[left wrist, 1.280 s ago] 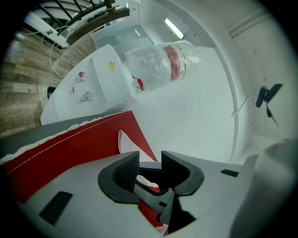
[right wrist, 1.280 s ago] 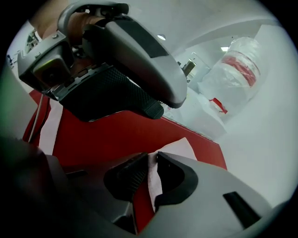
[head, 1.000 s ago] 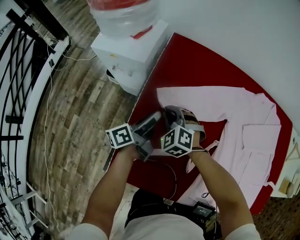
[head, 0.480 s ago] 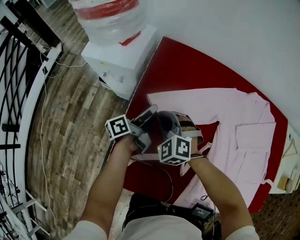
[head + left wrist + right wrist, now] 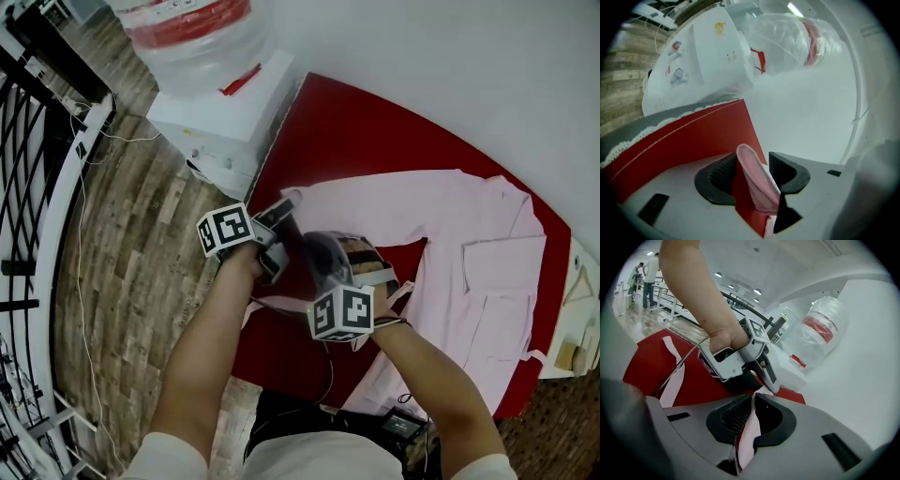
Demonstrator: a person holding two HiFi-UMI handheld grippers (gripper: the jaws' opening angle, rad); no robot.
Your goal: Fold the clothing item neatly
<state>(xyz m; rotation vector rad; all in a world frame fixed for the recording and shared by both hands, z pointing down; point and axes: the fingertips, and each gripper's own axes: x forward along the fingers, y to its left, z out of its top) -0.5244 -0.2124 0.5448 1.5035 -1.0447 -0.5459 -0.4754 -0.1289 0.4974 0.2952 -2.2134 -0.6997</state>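
Pink fabric fills most of the red surface (image 5: pixel 356 131): the pink garment (image 5: pixel 478 262) lies spread flat with its body toward the right edge, a patch pocket facing up. One sleeve (image 5: pixel 375 202) stretches from it across the middle toward the left edge. A narrow pink strip (image 5: pixel 281 306) of the same cloth trails along the near edge in front of the person.

Both tools meet at the sleeve's end, near the left edge. The left gripper (image 5: pixel 752 171) points almost level over that edge, and its jaws have just been opening. They stand spread, with an upright fold of the sleeve's cuff between them. A clear gap of red shows between the fold and the left-hand pad, so nothing is pinched there.

The right gripper (image 5: pixel 752 416) sits just beside it, angled downward. Its jaws are pressed together on a thin layer of the pink cloth, which runs down between the pads and out below them.

Beyond the left edge stands a white water dispenser (image 5: pixel 220 122) topped by a clear bottle (image 5: pixel 187 37), on a wooden floor (image 5: pixel 141 253).
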